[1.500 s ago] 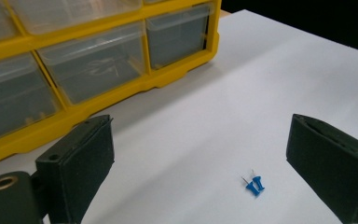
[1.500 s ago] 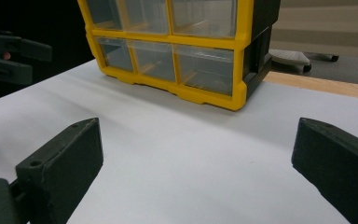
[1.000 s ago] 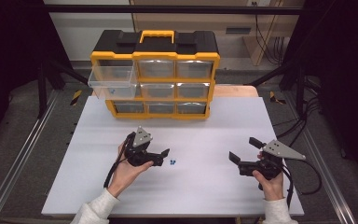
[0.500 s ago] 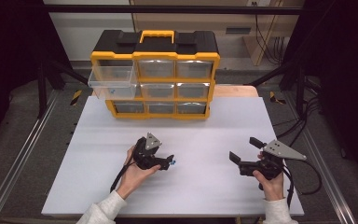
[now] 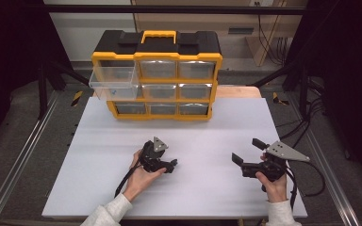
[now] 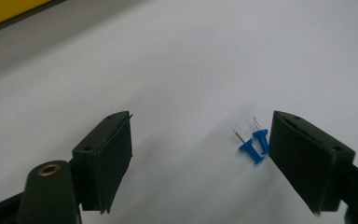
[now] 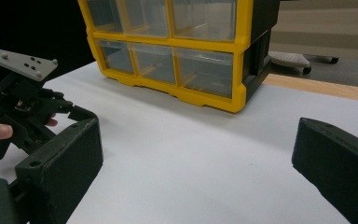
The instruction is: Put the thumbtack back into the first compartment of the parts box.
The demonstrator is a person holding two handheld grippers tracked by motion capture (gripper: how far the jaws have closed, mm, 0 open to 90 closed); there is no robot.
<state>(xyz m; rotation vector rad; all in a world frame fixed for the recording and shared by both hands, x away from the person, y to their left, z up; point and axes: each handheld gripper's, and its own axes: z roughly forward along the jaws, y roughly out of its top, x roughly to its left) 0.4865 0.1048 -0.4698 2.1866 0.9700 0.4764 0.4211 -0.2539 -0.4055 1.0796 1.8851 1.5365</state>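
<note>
On white board | left claw [image 6: 200, 158] closing, unpinched, around pushpins [image 6: 256, 142] | right claw [image 7: 196, 172] wide

High view: fixed above the near edge, looking forward and down over the whole white table [image 5: 122, 141] to the yellow drawer cabinet [image 5: 156, 75] at its far side. Left gripper view: close to the tabletop, angled down. Right gripper view: low, near level, facing the cabinet's lower drawers, which the high view also covers
</note>
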